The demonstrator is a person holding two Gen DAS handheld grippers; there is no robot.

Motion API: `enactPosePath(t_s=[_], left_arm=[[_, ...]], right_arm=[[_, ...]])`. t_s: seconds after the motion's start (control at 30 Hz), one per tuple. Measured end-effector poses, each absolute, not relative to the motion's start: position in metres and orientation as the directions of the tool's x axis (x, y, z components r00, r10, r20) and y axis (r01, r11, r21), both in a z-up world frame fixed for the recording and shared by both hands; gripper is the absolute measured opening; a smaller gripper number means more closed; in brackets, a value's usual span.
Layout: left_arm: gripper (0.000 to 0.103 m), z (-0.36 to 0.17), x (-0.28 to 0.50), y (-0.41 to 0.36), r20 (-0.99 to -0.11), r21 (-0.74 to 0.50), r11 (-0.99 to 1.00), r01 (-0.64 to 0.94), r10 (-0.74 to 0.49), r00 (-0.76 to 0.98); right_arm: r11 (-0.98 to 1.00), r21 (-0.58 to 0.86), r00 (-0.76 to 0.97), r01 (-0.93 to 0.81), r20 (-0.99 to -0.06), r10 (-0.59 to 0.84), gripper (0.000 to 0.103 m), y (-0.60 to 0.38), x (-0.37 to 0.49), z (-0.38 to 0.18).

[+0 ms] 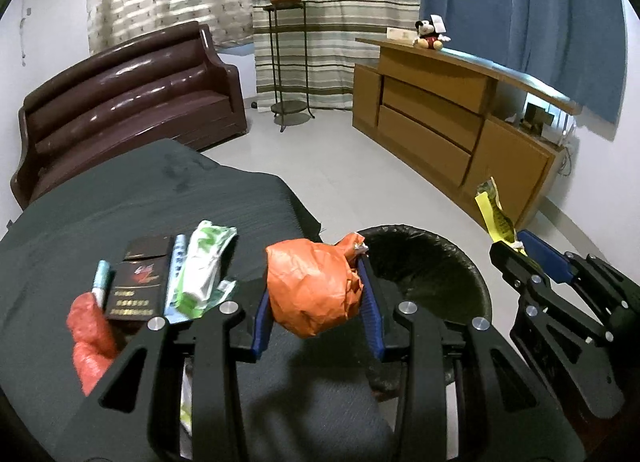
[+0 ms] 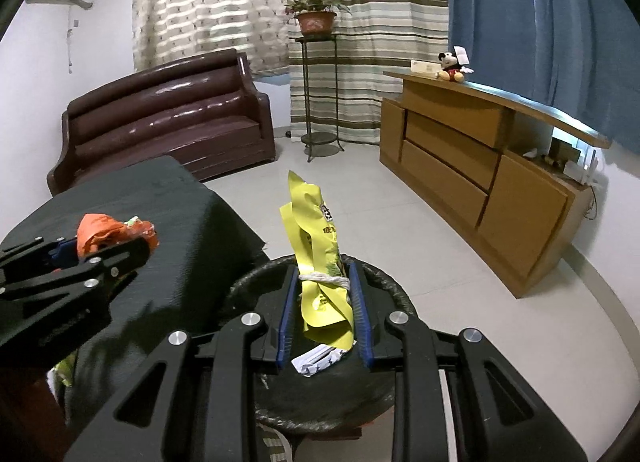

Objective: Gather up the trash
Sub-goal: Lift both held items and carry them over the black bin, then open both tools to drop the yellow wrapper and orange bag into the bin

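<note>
- The left gripper (image 1: 316, 294) is clamping a crumpled orange plastic bag (image 1: 312, 286) between its ribbed blue pads, jaws narrowed onto the wad, which is bulging out above and below them.
- That bag is hanging over the right edge of the dark cloth-covered table (image 1: 140, 190), just beside the bin's rim.
- The right gripper (image 2: 326, 302) is pinching a creased, glossy yellow snack wrapper (image 2: 320, 262), jaws nearly together; the wrapper is standing upright with a white string wound round its middle.
- The wrapper is sitting above the round bin (image 2: 256, 286), which is lined with a wrinkled black bag; a white scrap of paper (image 2: 316, 360) is lying inside.
- Near the table's front edge more litter is lying: a flat dark cigarette box (image 1: 138, 282), a crinkled green-and-white pouch (image 1: 204, 266), a thin blue-and-white tube (image 1: 102, 282) and a red mesh-like bag (image 1: 90, 338), all touching or overlapping.
- Beyond, a shiny brown sofa (image 1: 128, 102) is standing on the pale floor, well apart from a wooden cabinet (image 1: 440, 122).
</note>
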State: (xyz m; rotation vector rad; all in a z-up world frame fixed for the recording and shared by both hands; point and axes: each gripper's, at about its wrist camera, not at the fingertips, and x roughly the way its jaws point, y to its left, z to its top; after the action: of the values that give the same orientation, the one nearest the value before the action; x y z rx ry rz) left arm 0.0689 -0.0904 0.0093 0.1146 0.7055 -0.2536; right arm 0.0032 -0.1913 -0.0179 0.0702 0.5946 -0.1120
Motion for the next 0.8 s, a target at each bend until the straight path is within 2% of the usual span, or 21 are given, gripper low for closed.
enactPosePath(t_s=[0.4,0.5,0.57,0.8], left_arm=[[0.037,-0.005,0.088,-0.118,-0.673,0.045,0.961,0.272,-0.172,0.719],[0.044,-0.008,0.091,-0.122,-0.676,0.054,0.963,0.265,-0.161,0.719],[0.055,-0.010,0.092,-0.123,-0.675,0.060,0.964,0.258,-0.151,0.722],[0.061,-0.011,0.094,-0.124,-0.680,0.064,0.964,0.256,-0.146,0.719]], right_arm=[[0.987,0.048,0.815,0.155,-0.571,-0.100,0.027,-0.205,0.014,-0.023],[0.985,0.049,0.812,0.163,-0.574,-0.106,0.028,-0.204,0.017,-0.025],[0.984,0.058,0.807,0.170,-0.581,-0.105,0.034,-0.206,0.019,-0.027],[0.981,0.063,0.807,0.182,-0.580,-0.112,0.035,-0.211,0.017,-0.027]])
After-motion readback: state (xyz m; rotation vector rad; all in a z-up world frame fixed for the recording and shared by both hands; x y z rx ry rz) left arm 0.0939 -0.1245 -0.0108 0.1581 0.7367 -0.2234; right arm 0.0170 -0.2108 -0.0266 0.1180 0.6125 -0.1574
